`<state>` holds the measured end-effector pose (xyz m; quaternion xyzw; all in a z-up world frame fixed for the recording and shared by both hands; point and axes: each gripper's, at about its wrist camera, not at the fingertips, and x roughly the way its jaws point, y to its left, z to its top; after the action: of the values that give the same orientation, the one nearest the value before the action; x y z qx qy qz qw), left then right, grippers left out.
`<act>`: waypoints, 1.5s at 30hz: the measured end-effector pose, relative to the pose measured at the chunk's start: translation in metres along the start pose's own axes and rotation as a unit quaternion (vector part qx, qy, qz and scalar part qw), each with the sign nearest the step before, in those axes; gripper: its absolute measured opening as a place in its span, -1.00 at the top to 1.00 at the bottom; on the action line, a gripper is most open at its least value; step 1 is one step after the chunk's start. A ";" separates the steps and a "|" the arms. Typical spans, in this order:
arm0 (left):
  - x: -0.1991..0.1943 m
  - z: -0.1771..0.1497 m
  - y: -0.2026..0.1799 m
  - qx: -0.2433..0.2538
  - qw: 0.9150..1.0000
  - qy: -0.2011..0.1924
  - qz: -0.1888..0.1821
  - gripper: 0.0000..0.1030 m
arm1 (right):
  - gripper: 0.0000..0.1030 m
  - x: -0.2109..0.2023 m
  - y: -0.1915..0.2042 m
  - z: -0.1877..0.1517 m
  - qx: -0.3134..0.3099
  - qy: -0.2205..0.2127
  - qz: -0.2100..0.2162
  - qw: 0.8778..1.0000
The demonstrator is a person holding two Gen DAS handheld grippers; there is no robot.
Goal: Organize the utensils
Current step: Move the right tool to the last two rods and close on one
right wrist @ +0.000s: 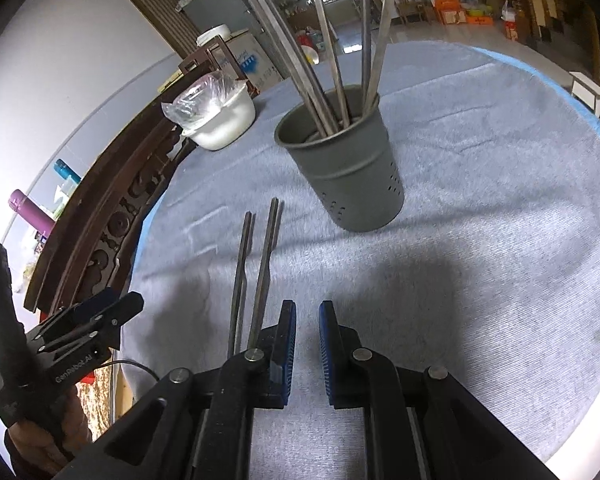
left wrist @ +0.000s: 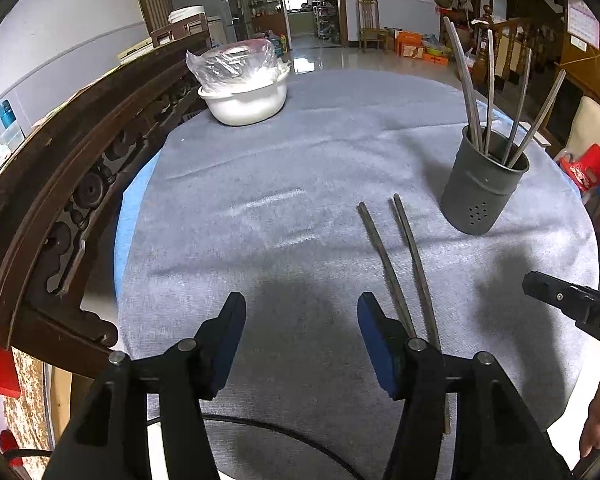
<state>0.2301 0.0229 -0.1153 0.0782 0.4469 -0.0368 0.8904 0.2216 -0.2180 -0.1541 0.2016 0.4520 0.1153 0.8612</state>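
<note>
Two metal chopsticks lie side by side on the grey cloth, also seen in the right wrist view. A grey perforated holder stands upright with several chopsticks in it; it also shows in the right wrist view. My left gripper is open and empty, its right finger beside the near ends of the lying chopsticks. My right gripper is empty, with its jaws a narrow gap apart, just right of the chopsticks' near ends. The left gripper also shows at the left of the right wrist view.
A white bowl covered with plastic film sits at the far left of the round table. A carved dark wooden chair back runs along the table's left edge. A black cable lies near the front edge.
</note>
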 end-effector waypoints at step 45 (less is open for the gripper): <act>0.030 -0.026 0.020 -0.033 0.997 0.065 0.008 -0.25 | 0.54 0.060 0.041 -0.006 -0.043 0.066 -0.002 0.997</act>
<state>0.2299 0.0474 -0.1524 0.0547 0.5043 -0.0100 0.8618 0.2504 -0.1572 -0.1827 0.1548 0.5033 0.1458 0.8375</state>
